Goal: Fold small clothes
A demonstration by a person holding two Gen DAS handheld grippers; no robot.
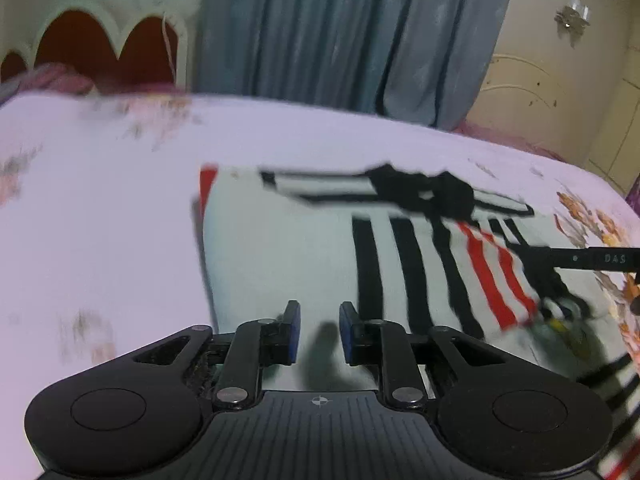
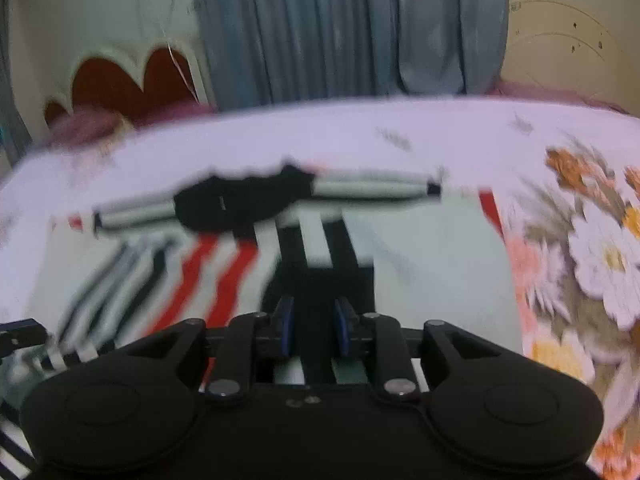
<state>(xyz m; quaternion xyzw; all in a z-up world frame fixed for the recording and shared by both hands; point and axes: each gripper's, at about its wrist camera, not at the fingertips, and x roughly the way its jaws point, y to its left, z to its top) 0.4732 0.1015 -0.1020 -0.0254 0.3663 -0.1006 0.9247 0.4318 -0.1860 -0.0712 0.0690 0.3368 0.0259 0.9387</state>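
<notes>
On the arm of the right hand-held gripper [image 2: 314, 326], seen from the left wrist, the letters "DAS" can be read; no other writing is legible. Across the middle of the bed [image 1: 120, 208], on its pale floral bedsheet, lies the small striped shirt [image 1: 304, 248], white with black and red stripes and a black collar toward the far edge. Grey-blue curtains [image 1: 340, 32] and a scalloped headboard [image 1: 100, 40] stand beyond. Both the left hand-held gripper [image 1: 320, 330] and the right one hang over the shirt with jaws slightly apart, nothing between them.
</notes>
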